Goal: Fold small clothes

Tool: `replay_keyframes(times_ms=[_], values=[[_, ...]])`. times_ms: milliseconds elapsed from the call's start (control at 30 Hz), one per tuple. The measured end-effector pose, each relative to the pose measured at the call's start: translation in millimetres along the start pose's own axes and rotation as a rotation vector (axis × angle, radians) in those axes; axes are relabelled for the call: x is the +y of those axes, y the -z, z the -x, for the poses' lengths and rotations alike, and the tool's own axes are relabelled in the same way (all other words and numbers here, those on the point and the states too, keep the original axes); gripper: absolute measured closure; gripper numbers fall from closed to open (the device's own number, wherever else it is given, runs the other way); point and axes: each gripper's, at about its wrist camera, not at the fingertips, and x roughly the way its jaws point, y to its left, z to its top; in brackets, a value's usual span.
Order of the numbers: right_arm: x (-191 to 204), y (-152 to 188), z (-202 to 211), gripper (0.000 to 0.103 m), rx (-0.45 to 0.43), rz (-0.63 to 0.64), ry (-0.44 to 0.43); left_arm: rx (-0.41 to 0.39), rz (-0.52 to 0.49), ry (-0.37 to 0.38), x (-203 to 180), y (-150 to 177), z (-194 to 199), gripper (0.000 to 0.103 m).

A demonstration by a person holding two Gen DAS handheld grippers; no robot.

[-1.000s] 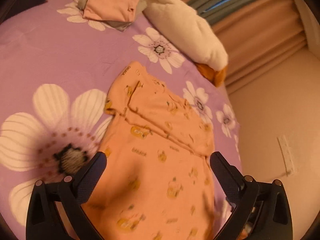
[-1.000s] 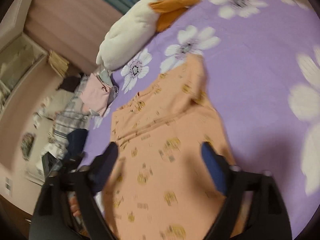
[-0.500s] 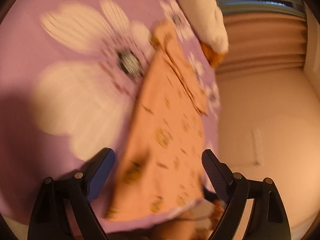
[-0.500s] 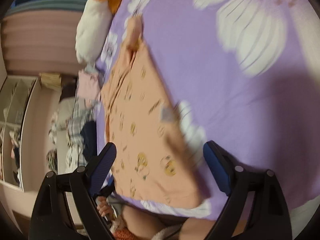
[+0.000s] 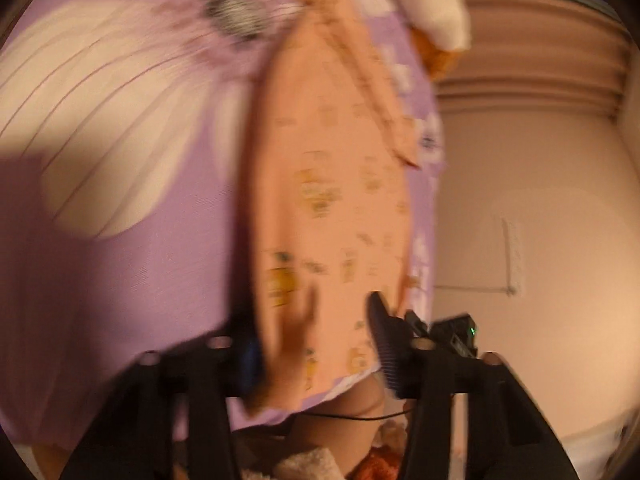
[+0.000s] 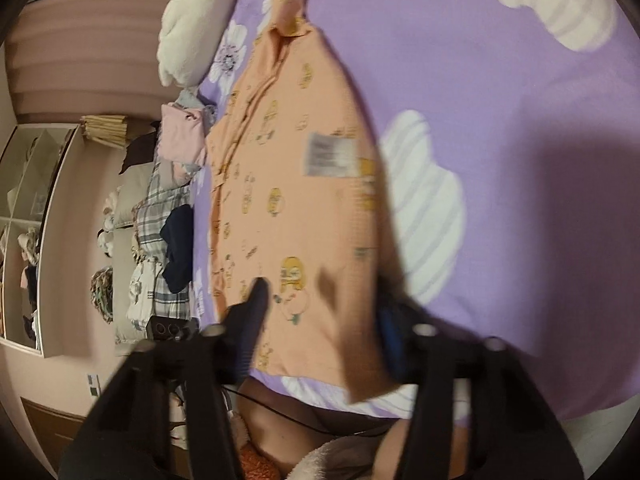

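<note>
One big purple bedsheet [image 6: 500,128] with white flowers covers the bed, and one white plush pillow [image 6: 192,28] with an orange end sits at its far end. One small orange garment [image 6: 296,184] with yellow cartoon prints lies flat on the sheet, its hem at the near bed edge.

The two grippers have each just been closing on that hem. The left gripper [image 5: 316,340] has the cloth bunched between its jaws; the frame is too blurry to tell if it's pinched. Same for the right gripper [image 6: 320,320].

Only the right view shows the pile of clothes [image 6: 172,216], a white label [image 6: 330,154] on the garment and a shelf unit [image 6: 28,208]. Walls are pinkish.
</note>
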Motion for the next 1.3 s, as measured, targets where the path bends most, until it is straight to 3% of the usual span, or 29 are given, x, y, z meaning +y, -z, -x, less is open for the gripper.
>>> replay_keyframes(times_ms=[67,200,333,400,567,767,933,1000,1167,1300], values=[[-10,3,6,0.083,-0.003,-0.017,0.005,-0.01,0.004,-0.014,4,2,3,0.075],[-18,9,15,0.081,-0.01,-0.013,-0.023,-0.016,0.003,-0.055,0,8,9,0.075],[-14,10,14,0.082,-0.027,-0.007,-0.006,-0.07,-0.055,-0.15,-14,11,16,0.076],[-9,11,14,0.083,-0.049,0.024,0.018,-0.115,-0.076,-0.195,-18,12,19,0.091],[-8,8,21,0.093,-0.142,0.028,0.014,-0.229,-0.077,-0.256,-13,12,27,0.098],[-7,8,41,0.096,-0.259,0.028,-0.121,-0.306,-0.116,-0.197,-25,11,41,0.1],[6,-2,54,0.096,-0.316,0.043,-0.219,-0.347,-0.169,-0.063,-52,-3,52,0.1],[18,-11,56,0.096,-0.324,0.058,-0.232,-0.38,-0.166,-0.049,-64,-16,58,0.1],[63,-57,69,0.096,-0.377,0.13,-0.296,-0.486,-0.222,0.022,-109,-57,75,0.1],[100,-115,70,0.096,-0.395,0.163,-0.287,-0.544,-0.241,-0.034,-142,-116,74,0.1]])
